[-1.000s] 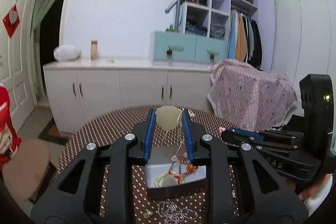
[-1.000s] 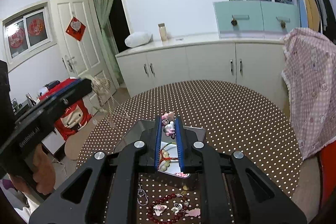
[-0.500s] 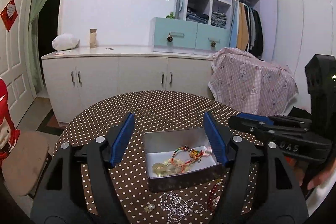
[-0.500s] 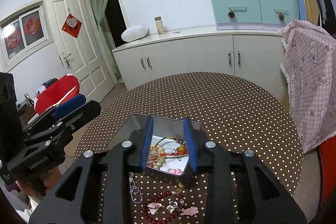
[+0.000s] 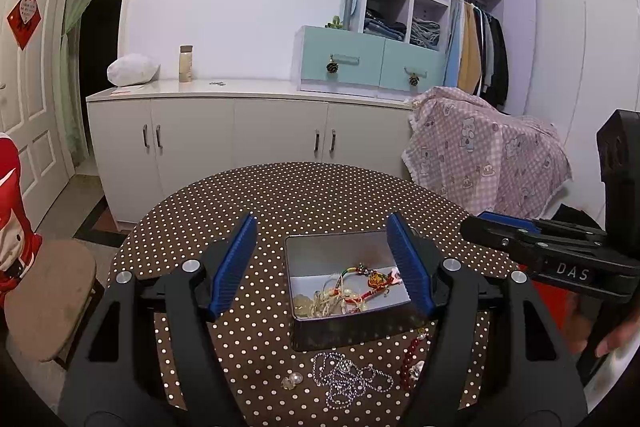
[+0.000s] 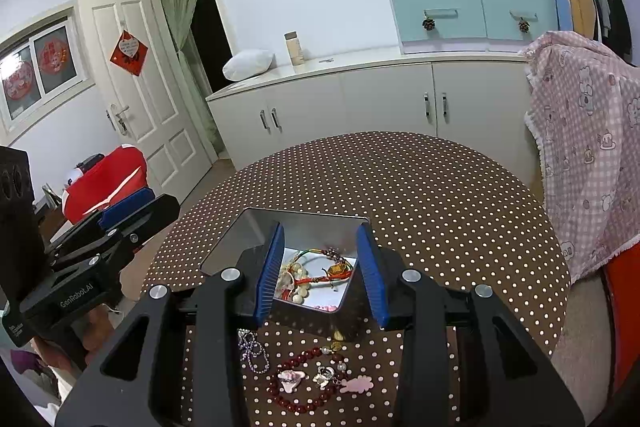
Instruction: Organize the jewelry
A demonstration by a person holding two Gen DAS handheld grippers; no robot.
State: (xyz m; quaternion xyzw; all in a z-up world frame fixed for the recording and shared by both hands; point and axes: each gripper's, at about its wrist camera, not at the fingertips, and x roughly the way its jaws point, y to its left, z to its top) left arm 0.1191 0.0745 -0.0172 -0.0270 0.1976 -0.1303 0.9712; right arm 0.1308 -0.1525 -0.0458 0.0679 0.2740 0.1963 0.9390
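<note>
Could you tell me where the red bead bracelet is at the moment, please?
In the right wrist view the red bead bracelet lies on the dotted table, just in front of the tin, right of the silver chain, ringed around small pink charms.

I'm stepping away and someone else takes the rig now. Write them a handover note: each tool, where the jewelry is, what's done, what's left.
Left tool: open, nothing between its blue pads, hovering over the tin.
Right tool: jaws opening, nothing held, also over the tin.
Rectangular metal tin: on the brown polka-dot round table, holding a tangle of colourful cord bracelets and pale beads.
Done: those pieces are in the tin.
Left: loose on the table in front of the tin are a silver chain, a dark red bead bracelet, two pink hair clips, a small silver charm and a few pearls. Move them into the tin.
</note>
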